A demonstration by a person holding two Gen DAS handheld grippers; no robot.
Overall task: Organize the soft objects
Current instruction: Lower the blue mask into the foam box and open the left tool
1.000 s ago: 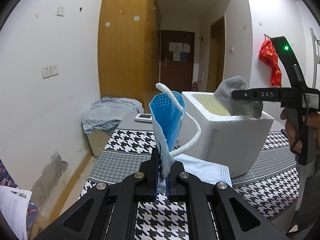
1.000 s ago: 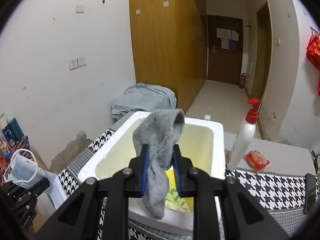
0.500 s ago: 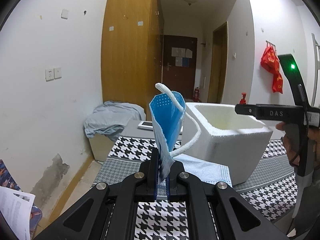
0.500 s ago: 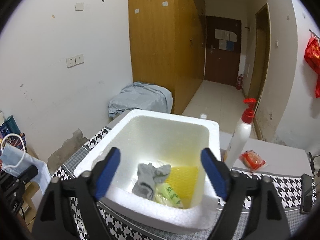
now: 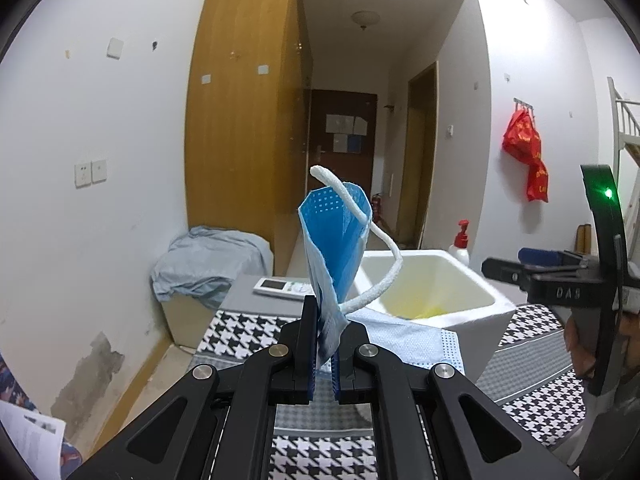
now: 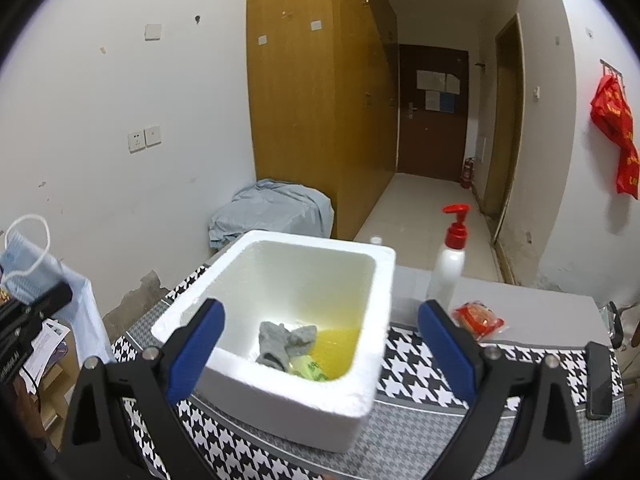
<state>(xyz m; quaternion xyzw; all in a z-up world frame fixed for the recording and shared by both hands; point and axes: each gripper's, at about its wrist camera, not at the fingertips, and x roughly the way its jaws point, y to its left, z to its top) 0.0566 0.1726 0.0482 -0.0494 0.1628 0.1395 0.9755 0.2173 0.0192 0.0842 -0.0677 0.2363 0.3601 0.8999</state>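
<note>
My left gripper (image 5: 324,344) is shut on a blue face mask (image 5: 334,240), held upright above the table to the left of the white foam box (image 5: 460,300); its white ear loop curls over the top. The mask also shows at the far left of the right wrist view (image 6: 24,256). My right gripper (image 6: 320,340) is open and empty above the near side of the foam box (image 6: 280,392). A grey sock (image 6: 284,342) lies inside the box beside a green packet (image 6: 310,368) on a yellow liner.
A pump bottle with a red top (image 6: 450,264) and a red snack packet (image 6: 478,318) stand right of the box. A dark phone (image 6: 598,380) lies far right. A remote (image 5: 280,288) lies behind the box. The houndstooth cloth (image 6: 416,376) covers the table.
My right gripper opened and dropped the grey sock into the foam box, then drew back a little. My left gripper kept its hold on the mask and rose, so the box sits lower.
</note>
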